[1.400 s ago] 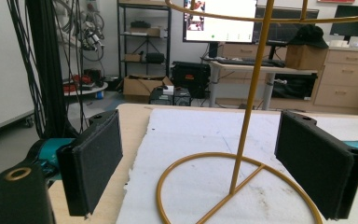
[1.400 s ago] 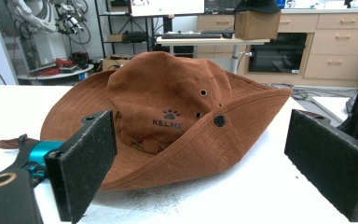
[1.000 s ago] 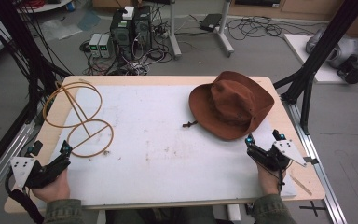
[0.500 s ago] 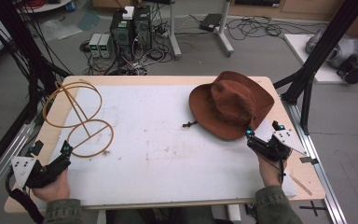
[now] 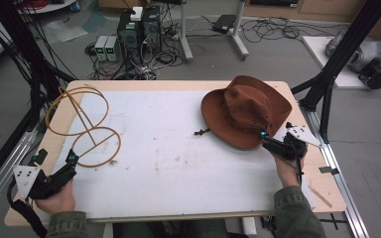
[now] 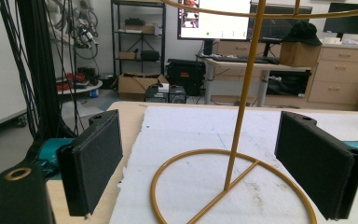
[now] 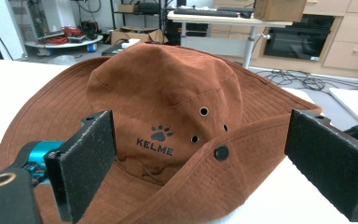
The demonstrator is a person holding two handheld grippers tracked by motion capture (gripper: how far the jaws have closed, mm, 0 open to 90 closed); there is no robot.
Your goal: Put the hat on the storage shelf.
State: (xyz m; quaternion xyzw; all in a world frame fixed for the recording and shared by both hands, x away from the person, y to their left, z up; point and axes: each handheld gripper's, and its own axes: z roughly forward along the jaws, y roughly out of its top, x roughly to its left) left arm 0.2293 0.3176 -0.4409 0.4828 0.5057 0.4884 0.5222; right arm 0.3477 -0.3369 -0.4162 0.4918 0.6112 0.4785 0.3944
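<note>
Fingers wide on right gripper (image 7: 205, 163), flanking suede hat (image 7: 168, 121), left gripper (image 6: 219, 163) wide, wire stand (image 6: 233, 186).

Even, soft indoor light, faint shadows, slightly grainy, near jaws mildly blurred.

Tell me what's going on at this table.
A person works two handheld grippers. The right gripper, jaws open, is at the near brim of the brown hat, not yet gripping it. The left gripper, also open, points at the gold wire hat stand near the table's left edge.
</note>
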